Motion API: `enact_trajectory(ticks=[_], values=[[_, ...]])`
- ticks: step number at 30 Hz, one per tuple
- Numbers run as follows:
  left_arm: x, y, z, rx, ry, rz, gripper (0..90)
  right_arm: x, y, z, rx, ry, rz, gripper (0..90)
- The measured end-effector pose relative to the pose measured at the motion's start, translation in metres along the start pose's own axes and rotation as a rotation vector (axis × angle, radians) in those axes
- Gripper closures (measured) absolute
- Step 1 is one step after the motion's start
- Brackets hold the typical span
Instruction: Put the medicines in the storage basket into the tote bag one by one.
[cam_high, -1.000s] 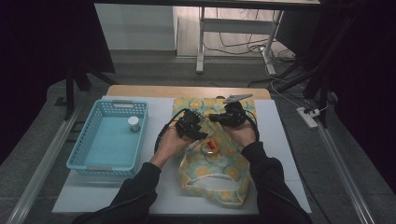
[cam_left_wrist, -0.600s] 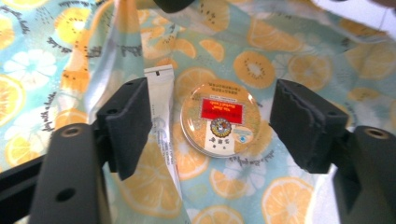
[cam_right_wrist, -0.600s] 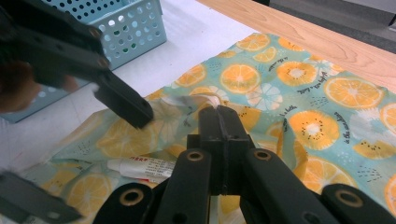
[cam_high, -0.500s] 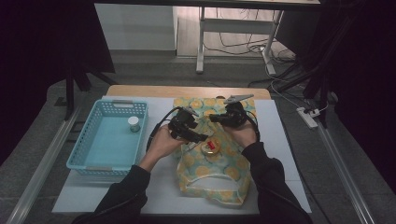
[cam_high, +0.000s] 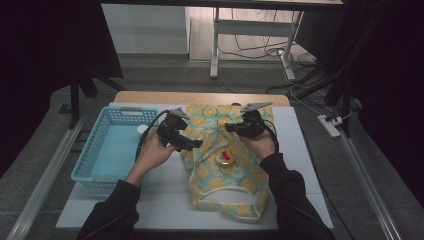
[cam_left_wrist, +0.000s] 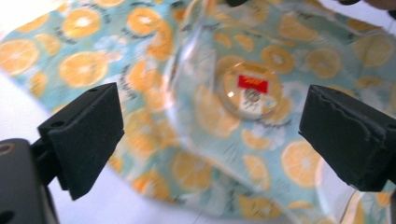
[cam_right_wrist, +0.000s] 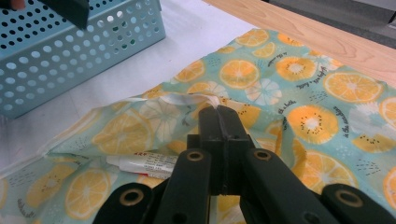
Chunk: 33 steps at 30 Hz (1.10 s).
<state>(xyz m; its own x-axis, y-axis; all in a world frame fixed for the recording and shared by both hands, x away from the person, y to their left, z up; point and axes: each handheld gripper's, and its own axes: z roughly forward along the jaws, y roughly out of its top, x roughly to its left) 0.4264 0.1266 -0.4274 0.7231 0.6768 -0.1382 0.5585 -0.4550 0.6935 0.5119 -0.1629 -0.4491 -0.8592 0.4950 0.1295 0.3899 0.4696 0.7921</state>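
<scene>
Two grippers work the citrus-print bag (cam_high: 227, 175) lying mid-table: our right gripper (cam_right_wrist: 219, 114) stays clamped on its rim while the left gripper (cam_high: 192, 144), jaws just opened with nothing between them, has let go, so next we reach for the small jar (cam_left_wrist: 250, 88) inside.

Bag (cam_high: 227, 180): thin, pliant sheet printed with orange slices, its clear front panel glossy and creased. Round tin (cam_left_wrist: 250, 88): smooth, shiny lid with a red label. Tube (cam_right_wrist: 142, 164): smooth white plastic. Basket (cam_high: 107, 150): rigid, perforated light-blue plastic. Worktop (cam_high: 170, 195): matt white surface; far edge of pale, grained wood. Left gripper (cam_left_wrist: 210, 140): pads of matt black foam, rough-edged. Right gripper (cam_right_wrist: 219, 122): matt black plastic.
</scene>
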Motion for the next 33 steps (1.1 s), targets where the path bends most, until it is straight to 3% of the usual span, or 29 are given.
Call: enact_trajectory(ticks=[12, 17, 20, 24, 33], values=[[0.040, -0.031, -0.032, -0.049, 0.049, -0.052, 2.5, 0.001, 0.000, -0.001, -0.002, 0.000, -0.005, 90.0], [0.056, -0.043, -0.045, -0.035, 0.119, -0.065, 1.4, 0.000, 0.000, -0.001, -0.003, 0.000, -0.002, 90.0], [0.066, -0.051, -0.052, -0.046, 0.157, -0.096, 1.1, 0.000, 0.000, -0.002, -0.003, -0.001, -0.002, 90.0], [0.079, -0.061, -0.058, -0.024, 0.201, -0.130, 1.0, 0.000, -0.001, -0.001, -0.003, -0.001, -0.003, 90.0], [0.102, -0.078, -0.063, -0.027, 0.280, -0.221, 0.0, 0.000, -0.001, 0.000, 0.000, 0.001, -0.002, 90.0]])
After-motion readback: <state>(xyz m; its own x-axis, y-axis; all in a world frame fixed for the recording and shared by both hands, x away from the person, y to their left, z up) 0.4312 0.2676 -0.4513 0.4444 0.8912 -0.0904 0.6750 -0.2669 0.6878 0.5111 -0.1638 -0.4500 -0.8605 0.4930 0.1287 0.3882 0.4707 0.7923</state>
